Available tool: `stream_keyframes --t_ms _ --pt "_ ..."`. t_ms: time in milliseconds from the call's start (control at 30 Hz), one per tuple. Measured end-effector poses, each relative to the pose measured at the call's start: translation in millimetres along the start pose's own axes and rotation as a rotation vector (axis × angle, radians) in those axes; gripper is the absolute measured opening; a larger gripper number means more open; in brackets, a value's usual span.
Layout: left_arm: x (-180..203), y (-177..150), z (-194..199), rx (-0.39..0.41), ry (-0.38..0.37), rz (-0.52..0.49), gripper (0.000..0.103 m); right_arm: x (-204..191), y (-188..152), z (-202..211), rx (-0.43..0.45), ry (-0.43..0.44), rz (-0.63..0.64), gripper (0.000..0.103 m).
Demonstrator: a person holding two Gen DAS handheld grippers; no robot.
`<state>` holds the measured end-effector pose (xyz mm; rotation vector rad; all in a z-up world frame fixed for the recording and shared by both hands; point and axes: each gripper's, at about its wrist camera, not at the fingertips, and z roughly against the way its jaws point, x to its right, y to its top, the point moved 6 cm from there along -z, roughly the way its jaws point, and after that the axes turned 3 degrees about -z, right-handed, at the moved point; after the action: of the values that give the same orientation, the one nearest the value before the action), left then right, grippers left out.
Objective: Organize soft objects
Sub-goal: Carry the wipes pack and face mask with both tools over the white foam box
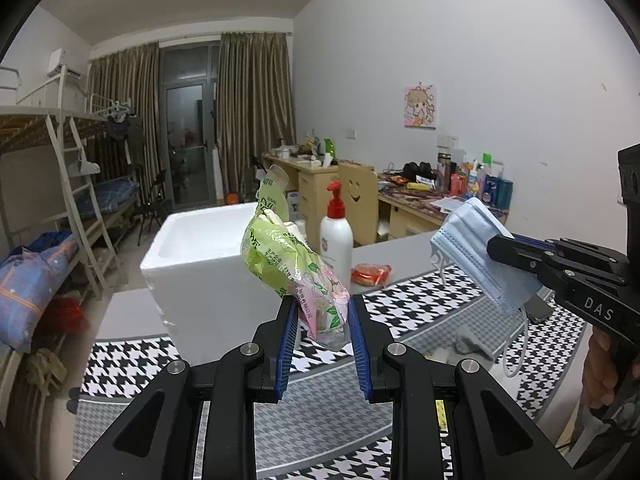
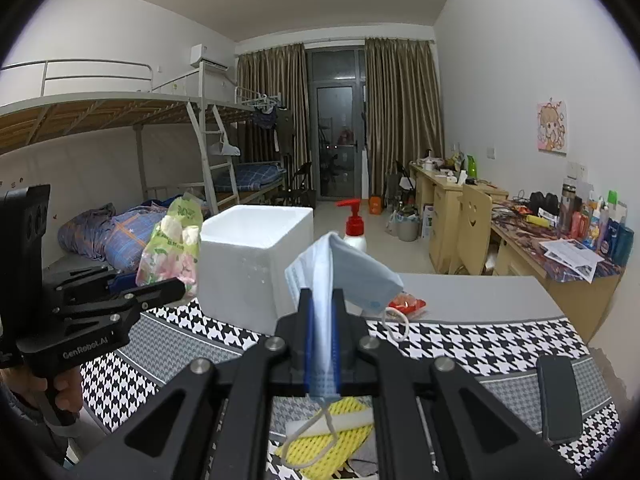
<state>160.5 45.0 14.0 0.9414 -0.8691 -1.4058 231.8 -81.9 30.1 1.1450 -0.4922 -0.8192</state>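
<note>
The left gripper was closed on 1 end of a crinkly green bag and the right gripper pinched a limp blue mask, both light, just before the foam box

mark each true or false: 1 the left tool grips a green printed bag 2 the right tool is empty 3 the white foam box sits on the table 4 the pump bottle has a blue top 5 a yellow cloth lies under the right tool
1. True: the left tool is shut on the green bag.
2. False: the right tool is shut on a blue face mask.
3. True: the foam box stands on the table.
4. False: the pump bottle has a red top.
5. True: the yellow cloth lies below it.
</note>
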Motion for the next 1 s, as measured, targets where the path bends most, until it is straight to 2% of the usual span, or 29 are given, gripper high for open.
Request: stream_keyframes --t_ms 600,1000 --pt "-30.0 13.9 -0.5 0.041 0.080 0.010 0.028 -17.8 25.6 -9.9 0.038 -0.012 0.045 0.010" --pt "-34.6 21.1 0.0 0.063 0.112 -0.007 0.028 -29.4 41.3 -18.8 0.052 0.014 0.072 0.010"
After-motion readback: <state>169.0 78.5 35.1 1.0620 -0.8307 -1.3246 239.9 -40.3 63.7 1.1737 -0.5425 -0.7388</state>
